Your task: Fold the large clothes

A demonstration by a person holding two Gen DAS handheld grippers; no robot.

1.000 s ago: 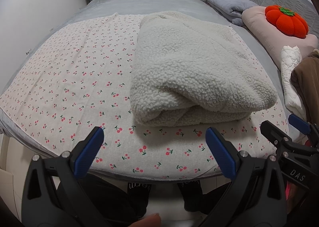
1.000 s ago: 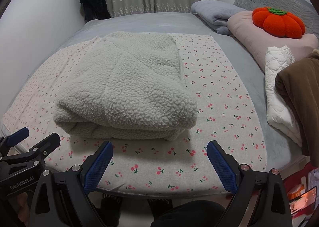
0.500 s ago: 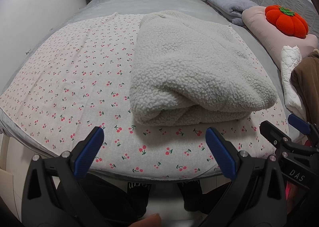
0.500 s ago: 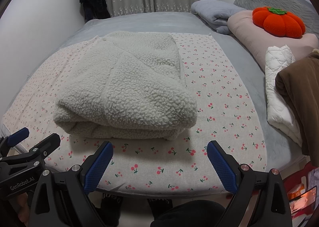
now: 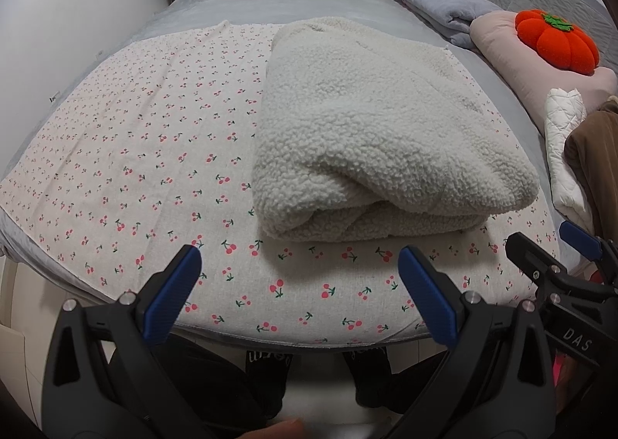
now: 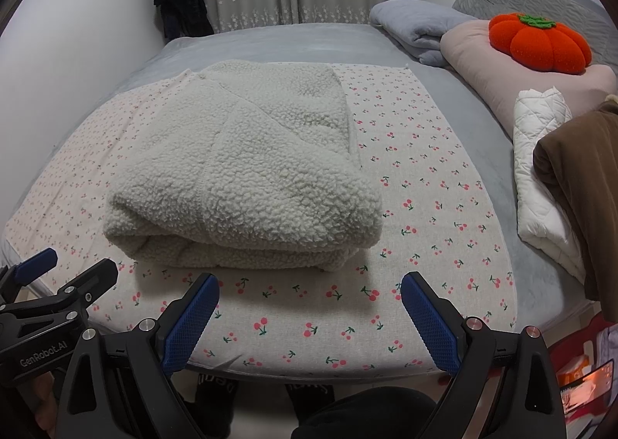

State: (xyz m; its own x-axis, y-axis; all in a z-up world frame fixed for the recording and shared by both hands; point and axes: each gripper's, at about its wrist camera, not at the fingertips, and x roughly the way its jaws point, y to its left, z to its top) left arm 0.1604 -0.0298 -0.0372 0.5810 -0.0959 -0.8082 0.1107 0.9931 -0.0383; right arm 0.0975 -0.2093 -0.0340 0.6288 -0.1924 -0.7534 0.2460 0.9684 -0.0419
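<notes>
Left wrist view: a fluffy white fleece sits folded on the cherry sheet.
Both tongs, left gripper and right gripper, gape wide, holding nothing. It looks soft, thick and floppy; grab the near corners.

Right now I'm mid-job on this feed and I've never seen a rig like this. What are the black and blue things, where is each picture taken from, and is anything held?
No robot here: a person holds a hand tool with a two-finger claw in each hand. Each picture comes from a camera on one tool, looking forward along its blue-padded fingers. One shows the left claw, the other the right claw. Both are open and hold nothing. Ahead, on a cherry-print sheet spread over the bed, lies a folded cream fleece garment, untouched. At the far right are an orange pumpkin cushion, a white quilted item and a brown garment.
</notes>
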